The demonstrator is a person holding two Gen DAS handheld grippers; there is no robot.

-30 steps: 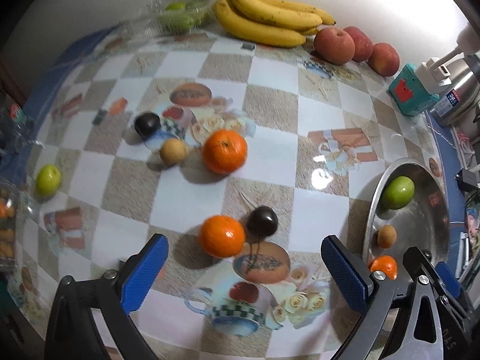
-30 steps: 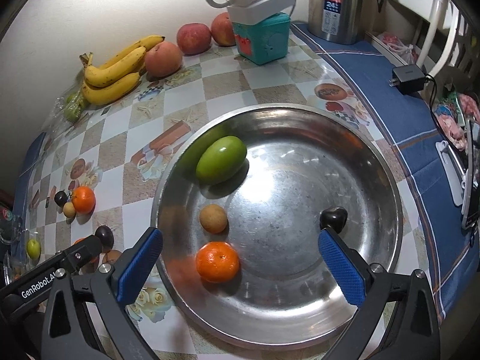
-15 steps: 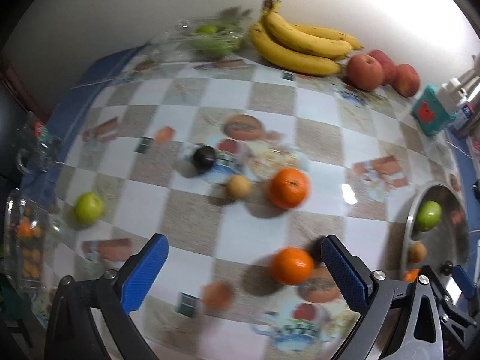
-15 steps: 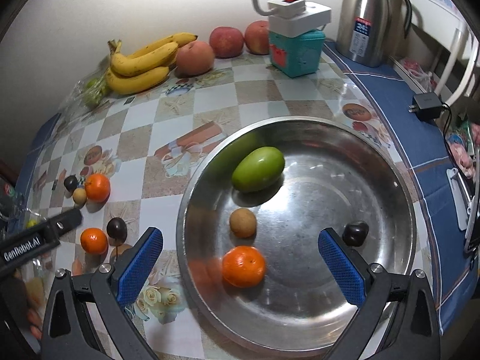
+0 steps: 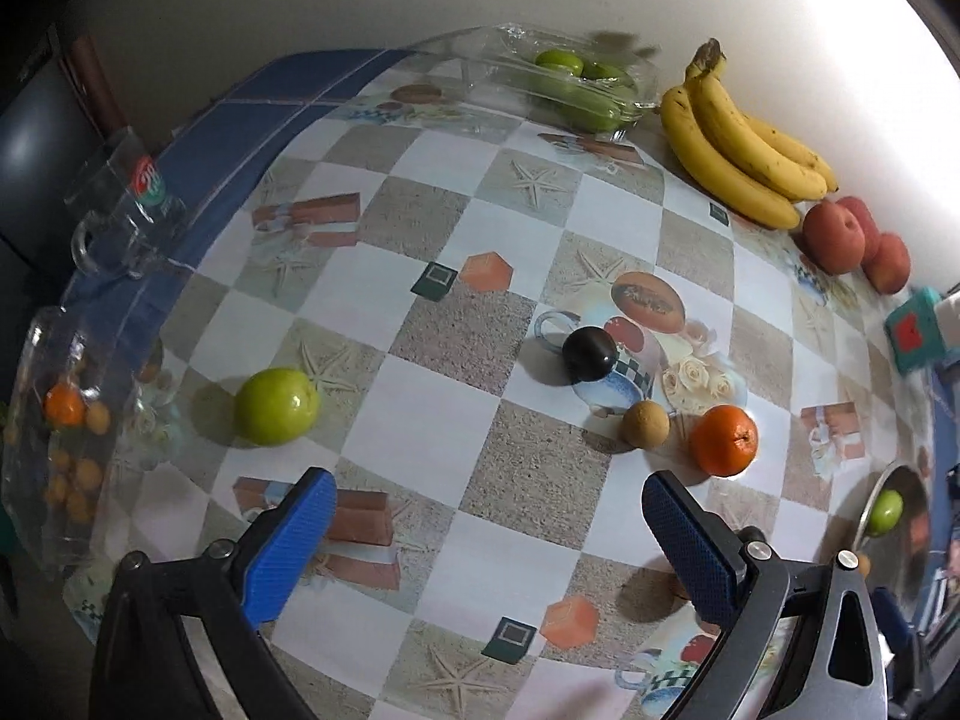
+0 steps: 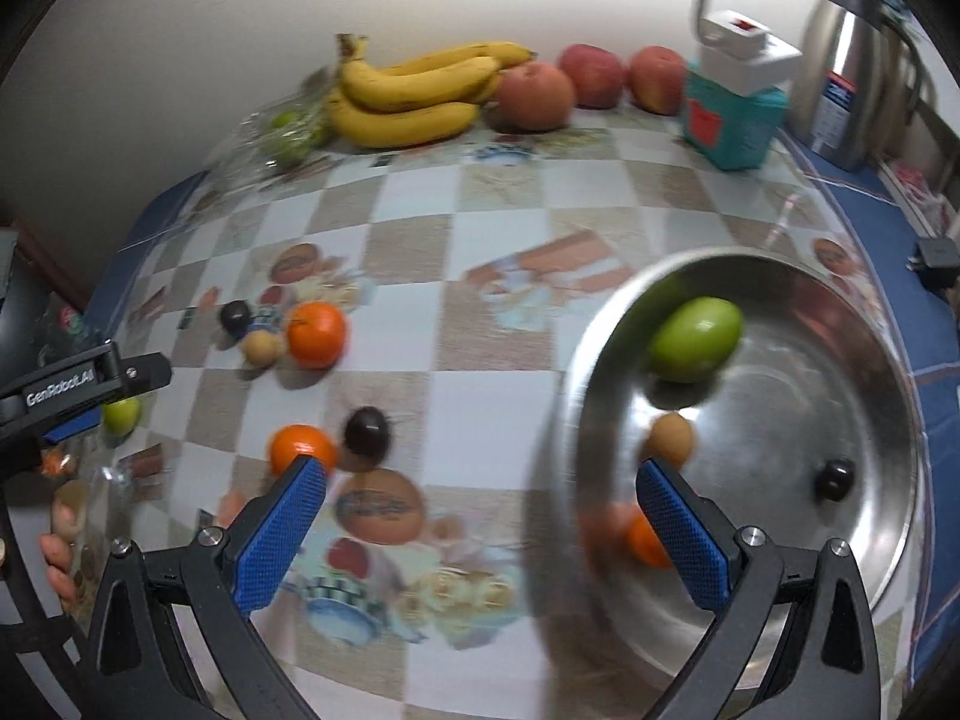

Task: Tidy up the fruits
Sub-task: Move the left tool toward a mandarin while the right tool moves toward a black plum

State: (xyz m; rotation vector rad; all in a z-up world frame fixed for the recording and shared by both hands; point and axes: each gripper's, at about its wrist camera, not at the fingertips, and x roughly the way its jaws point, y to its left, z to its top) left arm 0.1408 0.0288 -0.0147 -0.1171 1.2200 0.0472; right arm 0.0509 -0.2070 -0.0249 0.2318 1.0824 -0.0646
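Note:
My left gripper is open and empty above the patterned table. Ahead to its left lies a green apple. Ahead to its right sit a dark plum, a small brown fruit and an orange. My right gripper is open and empty, at the left rim of the steel bowl. The bowl holds a green fruit, a brown fruit, an orange and a dark plum. Another orange and plum lie just ahead of its left finger.
Bananas, red apples and a clear tray of green fruit line the back wall. A glass mug and a clear box of small fruit stand at the left edge. A teal box and steel kettle stand at the back right.
Both grippers have swung left. The green apple now lies closer ahead of the left one; the bowl has slid to the right of the right wrist view, blurred by motion.

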